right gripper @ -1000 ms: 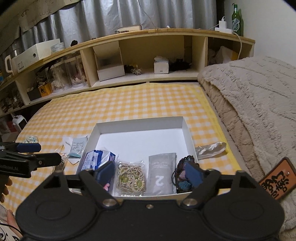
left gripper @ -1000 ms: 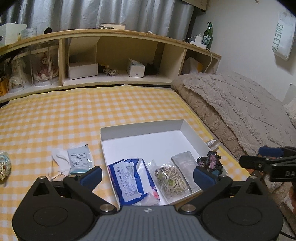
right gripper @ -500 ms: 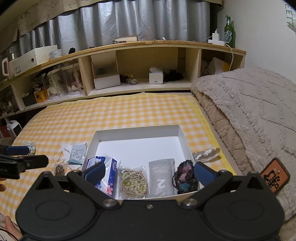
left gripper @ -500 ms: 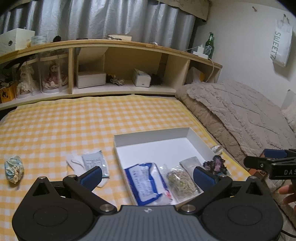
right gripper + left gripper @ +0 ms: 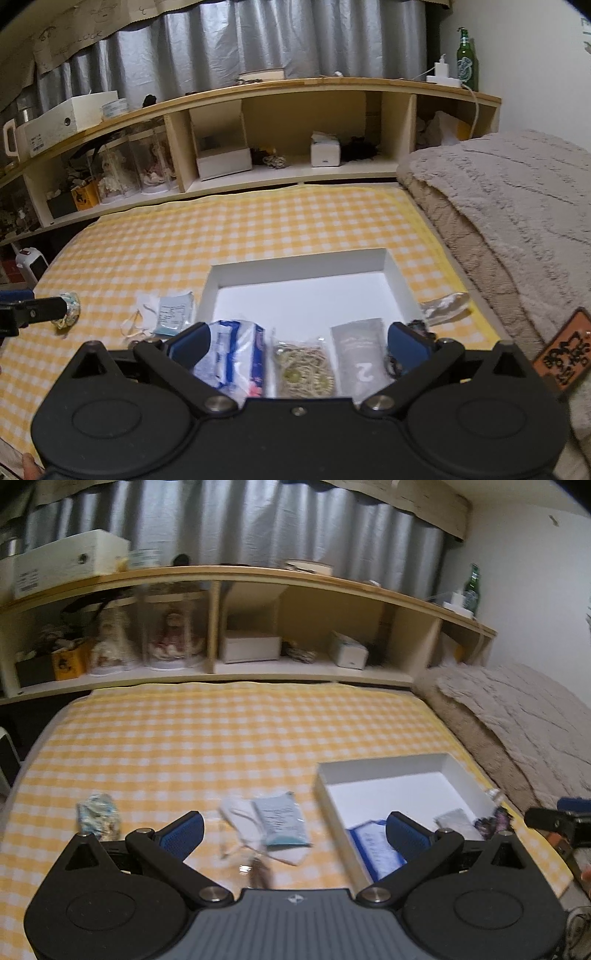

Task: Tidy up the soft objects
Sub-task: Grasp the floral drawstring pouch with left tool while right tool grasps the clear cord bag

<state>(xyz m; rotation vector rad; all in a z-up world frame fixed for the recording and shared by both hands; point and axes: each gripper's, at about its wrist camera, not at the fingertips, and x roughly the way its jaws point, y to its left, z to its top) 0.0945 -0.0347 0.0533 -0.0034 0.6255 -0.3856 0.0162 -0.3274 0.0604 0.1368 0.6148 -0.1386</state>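
1. Your left gripper (image 5: 293, 827) has swung left since the earlier frame, jaws spread, empty; mask packet (image 5: 282, 821) now lower centre.
2. Your right gripper (image 5: 299, 345) stays spread, empty, over the white box (image 5: 301, 267), lower centre.

Dim indoor light, slight motion blur, fisheye-curved edges, dark corners

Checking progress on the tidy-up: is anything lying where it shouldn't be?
Yes. Four soft things lie outside the white box: a face mask packet and a small bundle to its left, a loose strap near the packet, and a clear wrapper at its right.
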